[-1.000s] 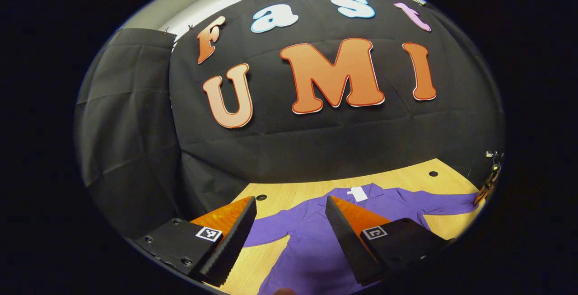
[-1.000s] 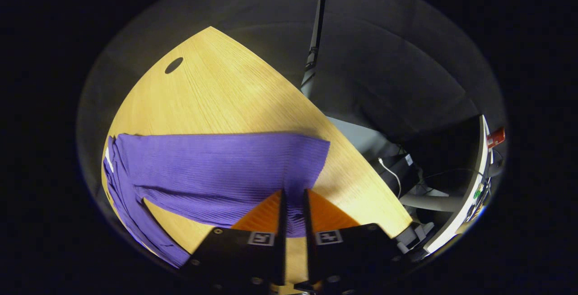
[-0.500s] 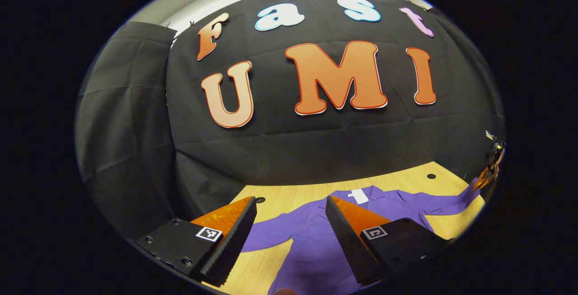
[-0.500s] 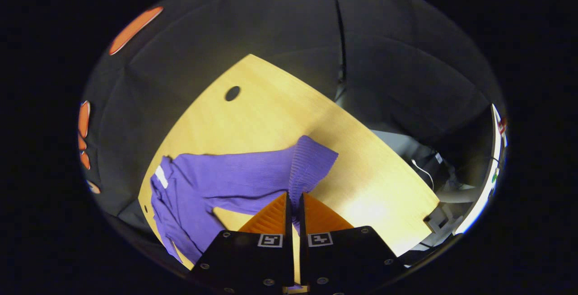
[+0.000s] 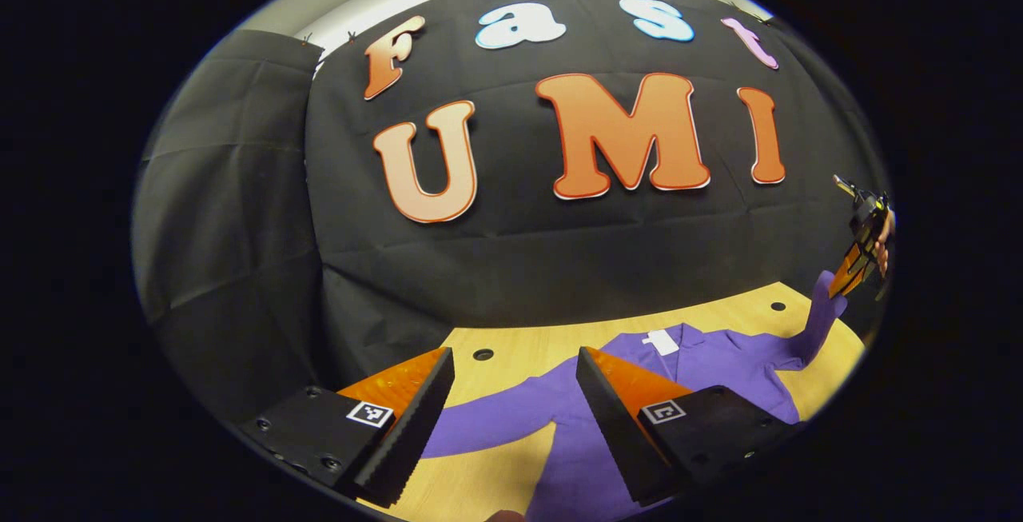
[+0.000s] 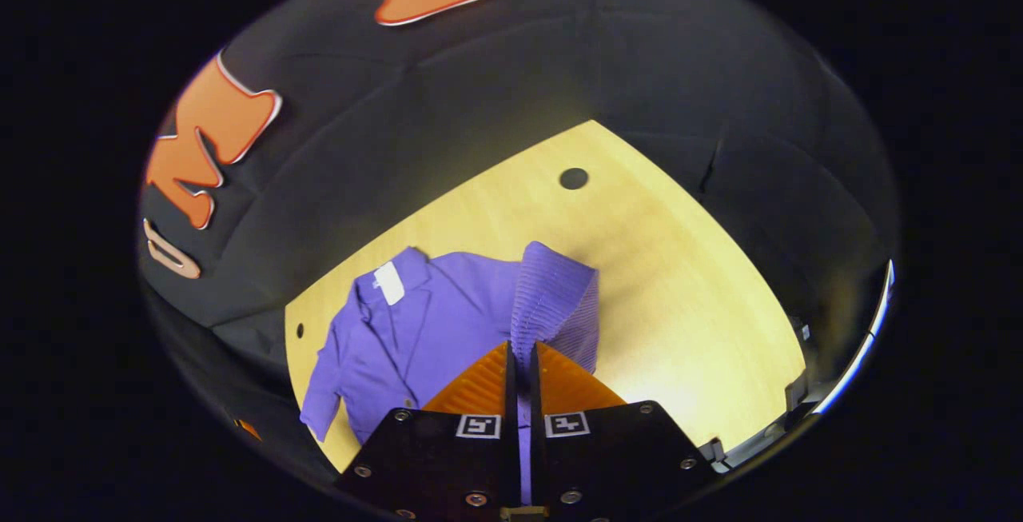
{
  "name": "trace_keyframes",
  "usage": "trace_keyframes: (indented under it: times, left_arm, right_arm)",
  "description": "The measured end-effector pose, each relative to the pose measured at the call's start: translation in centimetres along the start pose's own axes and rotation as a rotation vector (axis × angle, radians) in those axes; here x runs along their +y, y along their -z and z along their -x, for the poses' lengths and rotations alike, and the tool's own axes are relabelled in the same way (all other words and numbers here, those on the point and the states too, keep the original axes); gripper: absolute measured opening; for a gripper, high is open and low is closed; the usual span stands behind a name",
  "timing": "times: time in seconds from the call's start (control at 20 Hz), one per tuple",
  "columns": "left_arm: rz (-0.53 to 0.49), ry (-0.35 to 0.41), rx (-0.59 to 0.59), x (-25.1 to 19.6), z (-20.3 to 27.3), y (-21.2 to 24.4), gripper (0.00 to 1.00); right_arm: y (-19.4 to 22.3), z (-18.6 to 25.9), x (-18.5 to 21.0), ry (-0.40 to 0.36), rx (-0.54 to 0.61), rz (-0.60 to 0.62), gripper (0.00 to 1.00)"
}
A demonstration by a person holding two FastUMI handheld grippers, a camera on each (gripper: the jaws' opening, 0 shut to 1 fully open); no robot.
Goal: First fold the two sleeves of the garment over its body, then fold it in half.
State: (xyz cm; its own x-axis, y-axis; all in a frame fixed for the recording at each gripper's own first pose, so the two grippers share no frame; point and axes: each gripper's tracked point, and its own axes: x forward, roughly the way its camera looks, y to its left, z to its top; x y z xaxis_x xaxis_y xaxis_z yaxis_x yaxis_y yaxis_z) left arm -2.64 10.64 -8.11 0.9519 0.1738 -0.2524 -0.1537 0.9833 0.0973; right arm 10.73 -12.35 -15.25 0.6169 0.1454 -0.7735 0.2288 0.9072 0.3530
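Black cloth walls close off the booth behind a pale yellow wooden counter (image 5: 511, 346) with small round dark holes near its far edge. On this counter lies a purple ribbed knit garment with a collar and a white neck label (image 6: 415, 330), spread front up, its collar toward the cloth wall. In the left gripper view the left hand-held gripper (image 5: 515, 414) hangs above the near part of the garment with its two fingers set wide apart and nothing between them; the garment's left sleeve (image 5: 487, 430) stretches flat across the wood below it. In the right gripper view the right hand-held gripper (image 6: 520, 362) has its fingers pressed together on the ribbed cuff of the right sleeve (image 6: 555, 298), which rises off the counter and stands up from the fingertips over the garment's shoulder side. At the far right of the left gripper view the same right hand-held gripper (image 5: 847, 278), with part of the person's hand (image 5: 881, 246) on it, lifts that sleeve well above the wood
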Motion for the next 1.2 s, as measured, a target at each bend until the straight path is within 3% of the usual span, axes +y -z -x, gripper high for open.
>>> trace_keyframes:
  times: [0.5,0.85,1.1,1.2]
  left_arm:
    - [0.038,-0.057,0.066,7.3,-1.0,3.4,0.97]
    - [0.047,-0.098,0.119,12.3,-1.4,5.9,0.97]
    - [0.060,-0.139,0.166,15.6,-1.8,8.1,0.97]
    - [0.066,-0.145,0.192,16.2,-2.4,9.0,0.96]
  right_arm:
    - [4.1,-0.2,15.8,-0.122,0.051,0.235,0.06]
    - [9.6,-2.6,26.4,-0.197,0.121,0.379,0.06]
    - [12.0,-4.1,31.4,-0.247,0.150,0.391,0.06]
    - [12.6,-3.3,33.6,-0.310,0.148,0.359,0.13]
